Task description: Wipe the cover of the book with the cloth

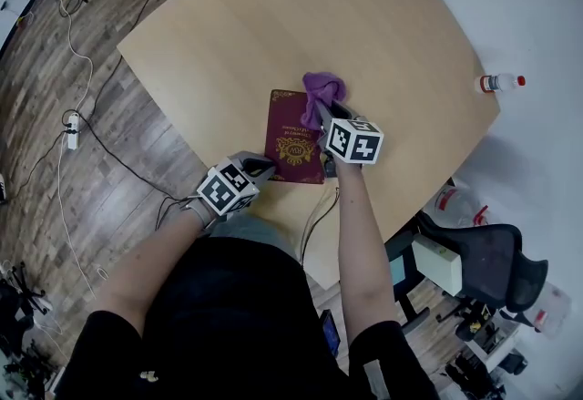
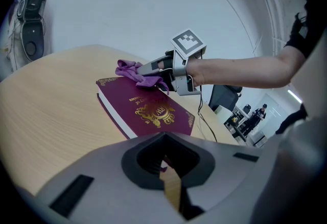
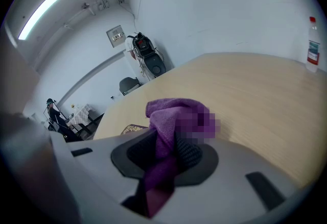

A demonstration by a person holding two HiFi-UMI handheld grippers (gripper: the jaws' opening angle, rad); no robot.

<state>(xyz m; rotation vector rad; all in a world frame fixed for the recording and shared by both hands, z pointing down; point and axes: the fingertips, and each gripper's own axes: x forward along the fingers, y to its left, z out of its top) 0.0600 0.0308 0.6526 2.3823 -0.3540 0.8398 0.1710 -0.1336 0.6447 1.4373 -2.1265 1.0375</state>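
Pinching the purple cloth (image 3: pixel 173 116) in the right claw (image 3: pixel 168 155), with the jaws pressing on a fold of it and most of the fabric bunching up just ahead of the tips. Resting that bunch on the far right corner of the maroon book (image 1: pixel 293 148), right under the tips of the right claw (image 1: pixel 322 111), with some fabric spilling past the book's far edge. Showing a gold emblem at the middle of the cover, just left of the right claw's body and a little behind its tips. Lying flat and closed on the pale wooden table (image 1: pixel 273 15), with the near left corner sitting right at the tips of the left claw (image 1: pixel 267 168). Holding the left claw (image 2: pixel 166 166) low at that corner, jaws drawn nearly together, only a thin slit of tabletop showing between them and nothing pinched; touching the book or stopping just short of it, not telling from these views. Pointing both claws away from the person, the left one sitting behind and to the left of the right one. Standing upright well off to the right of the right claw, near the table's edge: a small clear bottle (image 3: pixel 312 47) with a red cap.
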